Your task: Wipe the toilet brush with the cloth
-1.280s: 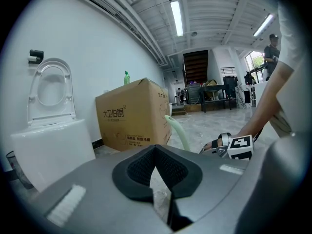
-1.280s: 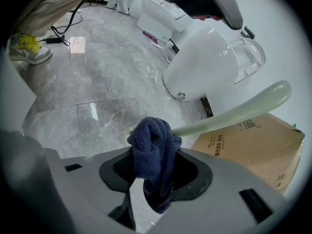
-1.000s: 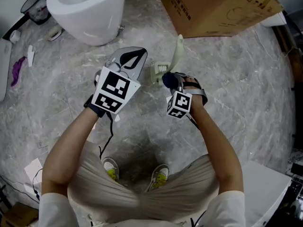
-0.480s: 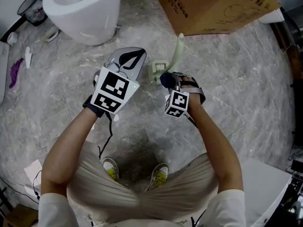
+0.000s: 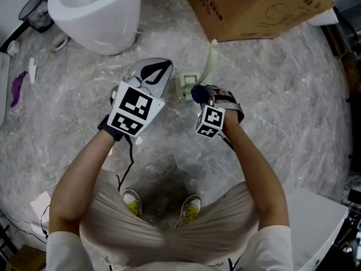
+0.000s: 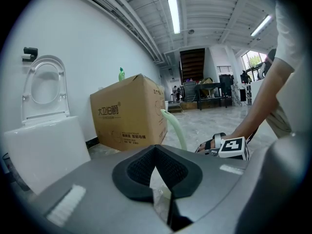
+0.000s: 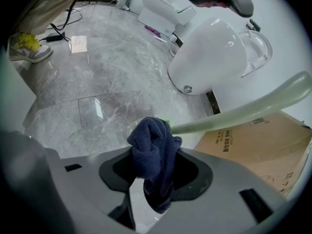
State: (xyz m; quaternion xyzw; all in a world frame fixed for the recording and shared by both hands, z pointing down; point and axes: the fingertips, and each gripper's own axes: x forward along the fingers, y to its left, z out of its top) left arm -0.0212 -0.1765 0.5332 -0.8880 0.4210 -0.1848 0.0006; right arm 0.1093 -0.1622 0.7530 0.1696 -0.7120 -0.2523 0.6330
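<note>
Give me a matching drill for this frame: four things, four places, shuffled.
Things
1. dark blue terry cloth
2. pale green plastic toilet brush
3. brown cardboard box
4. white ceramic toilet bowl

Places
A. head view's upper right
B. clamped in right hand-held gripper
C. head view's upper left
D. clamped in left hand-held gripper

Pairs: 1-B, 2-D, 3-A, 4-C
</note>
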